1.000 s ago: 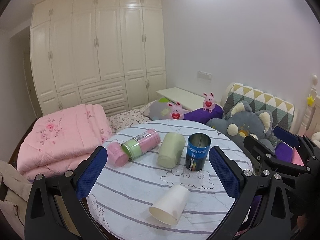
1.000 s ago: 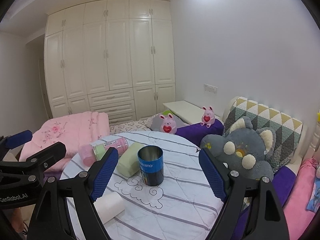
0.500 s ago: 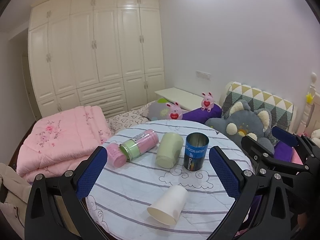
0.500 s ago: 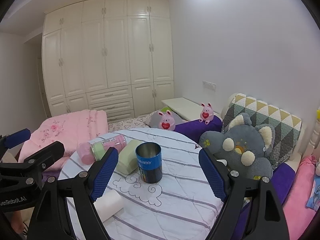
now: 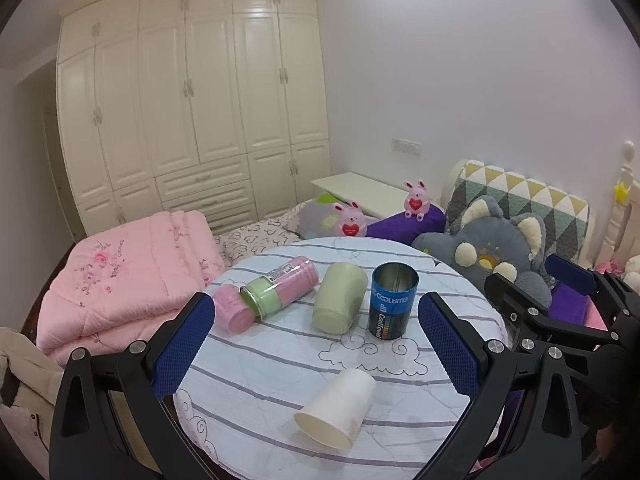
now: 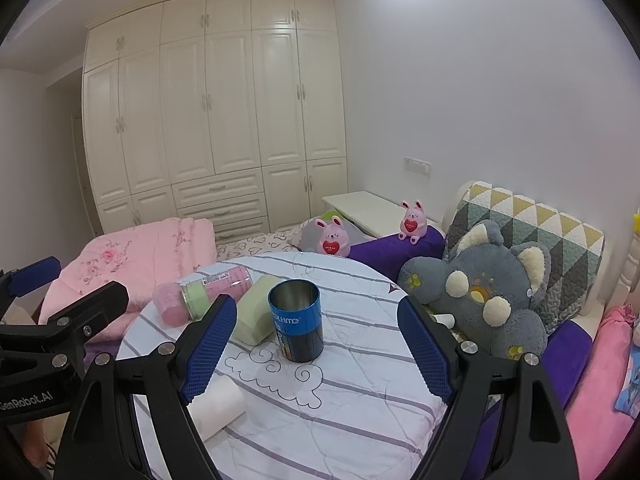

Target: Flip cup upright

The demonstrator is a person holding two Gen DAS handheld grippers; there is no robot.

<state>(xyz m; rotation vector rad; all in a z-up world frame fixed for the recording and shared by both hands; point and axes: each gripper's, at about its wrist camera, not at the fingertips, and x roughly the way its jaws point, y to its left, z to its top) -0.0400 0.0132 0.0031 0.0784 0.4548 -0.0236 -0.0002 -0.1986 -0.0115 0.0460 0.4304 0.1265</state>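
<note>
We have barely drifted over the last second, both the left gripper (image 5: 316,344) and right gripper (image 6: 318,346) spread wide and empty, so the white cup (image 5: 336,408) lies untouched on its side, nearer us than the blue tin (image 5: 393,300).

1 white cup (image 5: 337,411), 1 green cup (image 5: 339,297), 1 blue tin (image 5: 393,305), 2 pink bunnies (image 5: 351,219).

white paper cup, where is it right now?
On its side on the round table, nearest the cameras: the white paper cup lies low centre in the left wrist view, in front of the upright blue tin cup.
</note>
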